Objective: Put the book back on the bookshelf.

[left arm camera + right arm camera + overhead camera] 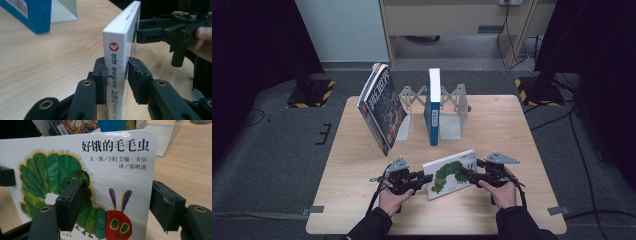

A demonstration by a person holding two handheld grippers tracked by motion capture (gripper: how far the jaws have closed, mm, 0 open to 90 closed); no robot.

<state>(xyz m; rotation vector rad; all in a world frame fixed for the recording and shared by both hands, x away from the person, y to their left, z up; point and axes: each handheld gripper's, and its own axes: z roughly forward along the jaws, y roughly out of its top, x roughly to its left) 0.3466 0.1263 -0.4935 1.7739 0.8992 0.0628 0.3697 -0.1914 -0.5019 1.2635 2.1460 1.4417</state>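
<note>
At lower centre, the left gripper (424,178) and right gripper (470,175) flank the caterpillar book (449,173) on the table (352,165).

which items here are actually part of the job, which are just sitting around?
In the job:
- caterpillar book
- left gripper, shut on its spine
- right gripper, at its far edge

Standing by:
- blue book
- leaning dark-covered book
- metal bookends

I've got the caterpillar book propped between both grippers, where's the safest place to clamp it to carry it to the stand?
Grip the caterpillar book across its spine end, coming from the left, as the left gripper does. The spine is its firm, narrow edge and fits between the jaws. The right gripper straddles the opposite edge with its jaws apart; it only steadies.
</note>
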